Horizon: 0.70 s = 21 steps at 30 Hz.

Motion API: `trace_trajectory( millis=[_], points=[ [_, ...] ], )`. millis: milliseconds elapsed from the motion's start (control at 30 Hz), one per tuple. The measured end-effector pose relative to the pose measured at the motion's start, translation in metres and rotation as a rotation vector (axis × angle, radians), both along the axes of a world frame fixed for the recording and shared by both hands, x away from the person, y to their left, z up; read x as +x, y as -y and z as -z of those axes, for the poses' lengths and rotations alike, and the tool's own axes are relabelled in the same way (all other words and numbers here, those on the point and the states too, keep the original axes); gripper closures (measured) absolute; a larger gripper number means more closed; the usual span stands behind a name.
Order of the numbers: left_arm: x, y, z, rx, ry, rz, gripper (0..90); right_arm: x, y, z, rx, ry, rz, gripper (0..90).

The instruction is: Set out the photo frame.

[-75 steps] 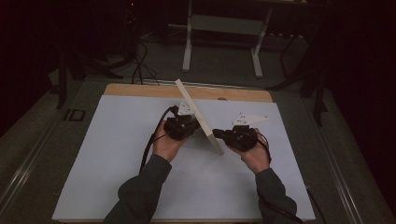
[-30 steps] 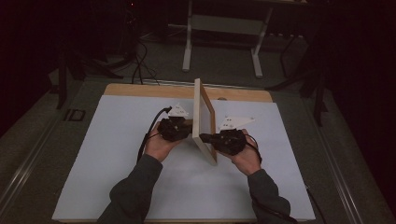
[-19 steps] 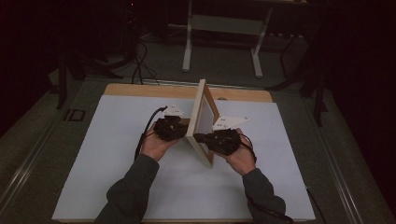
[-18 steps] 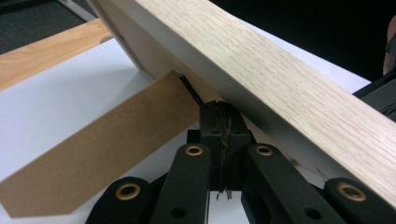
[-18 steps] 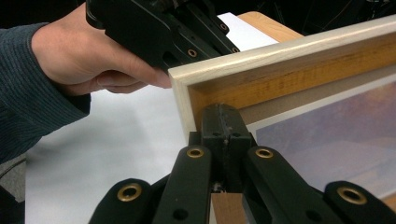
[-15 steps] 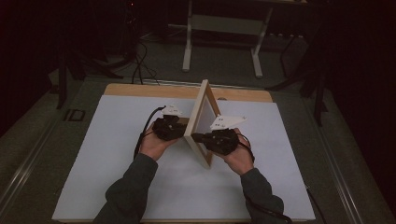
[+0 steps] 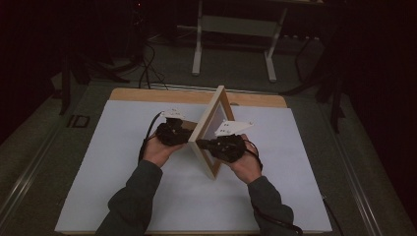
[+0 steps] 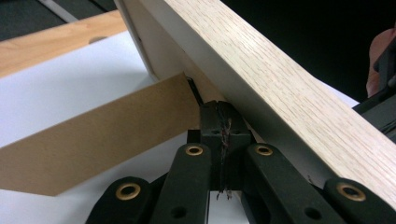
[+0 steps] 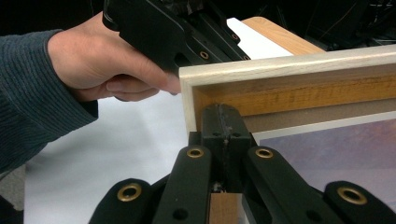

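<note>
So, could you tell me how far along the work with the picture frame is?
Done: the picture frame stands on edge on the table. In hand: the left gripper and right gripper press against it, jaws shut; its brown back stand is swung out. Left: letting go.

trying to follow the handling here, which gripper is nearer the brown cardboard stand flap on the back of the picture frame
Left. The left gripper is shut right beside the cardboard flap behind the picture frame. The right gripper is shut at the frame's front side, across the frame from the flap.
</note>
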State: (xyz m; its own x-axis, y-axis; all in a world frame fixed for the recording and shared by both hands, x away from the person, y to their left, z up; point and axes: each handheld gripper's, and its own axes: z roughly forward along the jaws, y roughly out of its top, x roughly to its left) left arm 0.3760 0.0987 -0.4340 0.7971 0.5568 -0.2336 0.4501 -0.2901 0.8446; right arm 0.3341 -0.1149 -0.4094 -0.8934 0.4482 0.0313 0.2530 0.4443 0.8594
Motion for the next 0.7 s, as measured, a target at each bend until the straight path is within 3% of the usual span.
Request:
trace_trajectory(
  millis=[233, 400, 567, 700],
  points=[
    [-0.004, 0.001, -0.004, 0.037, 0.006, -0.040, 89.3, 0.000, 0.002, 0.002, -0.017, 0.007, 0.006, 89.9],
    [-0.005, -0.004, -0.011, 0.042, 0.016, -0.106, 84.3, 0.001, 0.012, 0.003, -0.024, 0.002, 0.019, 88.9],
    [-0.007, -0.012, -0.018, 0.070, -0.007, -0.176, 77.0, 0.004, 0.023, 0.004, -0.029, -0.003, 0.036, 84.7],
    [-0.011, -0.018, -0.026, 0.055, -0.007, -0.212, 71.0, 0.005, 0.032, 0.007, -0.030, -0.013, 0.060, 82.3]
  ],
)
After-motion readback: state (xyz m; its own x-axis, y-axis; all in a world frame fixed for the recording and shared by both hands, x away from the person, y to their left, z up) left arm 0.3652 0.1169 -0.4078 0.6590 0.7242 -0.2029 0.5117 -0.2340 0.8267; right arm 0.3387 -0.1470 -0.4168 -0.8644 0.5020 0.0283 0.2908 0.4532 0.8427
